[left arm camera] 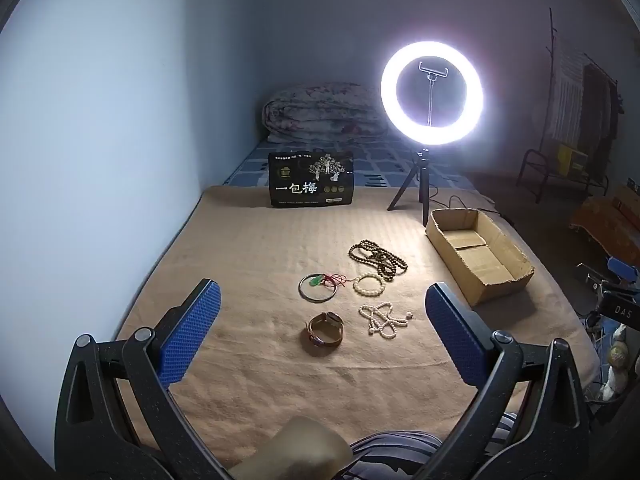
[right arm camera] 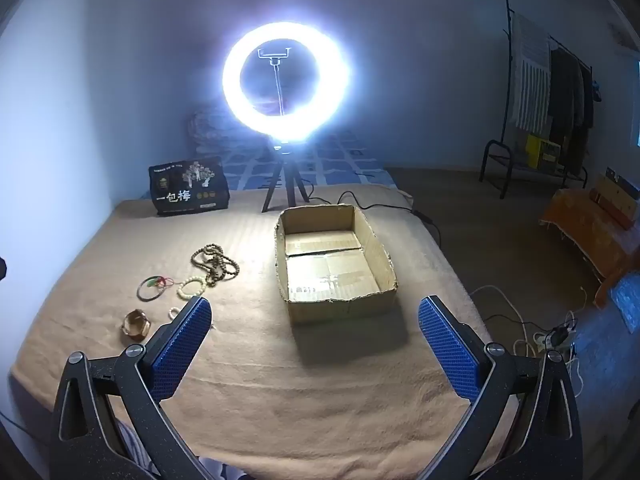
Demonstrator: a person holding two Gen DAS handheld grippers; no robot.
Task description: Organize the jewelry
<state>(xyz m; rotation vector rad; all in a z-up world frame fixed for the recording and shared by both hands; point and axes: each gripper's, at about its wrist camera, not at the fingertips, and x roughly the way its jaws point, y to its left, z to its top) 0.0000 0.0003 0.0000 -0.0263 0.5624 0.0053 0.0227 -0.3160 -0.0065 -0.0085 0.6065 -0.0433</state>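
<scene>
- Overhead, the left gripper [left arm camera: 322, 320] hangs above a tan blanket [left arm camera: 248, 248], its blue-padded fingers [left arm camera: 192, 332] spread wide and holding nothing.
- Between those fingers in the left wrist view lie the pieces of jewelry: a brown-strapped watch [left arm camera: 325, 328] nearest the camera, a white bead necklace [left arm camera: 384, 320] just to its right, and farther off a dark bangle [left arm camera: 318, 287] with a green pendant on red cord [left arm camera: 334, 280].
- Beside the bangle rests a cream bead bracelet [left arm camera: 369, 284]; behind it sits a heap of dark brown prayer beads [left arm camera: 378, 260].
- Off to the right, the right gripper [right arm camera: 314, 322] hovers with its jaws equally wide apart, gripping nothing, in line with an open cardboard box [right arm camera: 376, 256] standing on the blanket, apart from the jewelry.
- At the far edge, a lit ring light [left arm camera: 432, 94] stands on a small tripod [left arm camera: 416, 184], with a black snack bag [left arm camera: 311, 179] propped upright to its left.
- Behind them a folded floral quilt [left arm camera: 320, 112] lies against the wall.
</scene>
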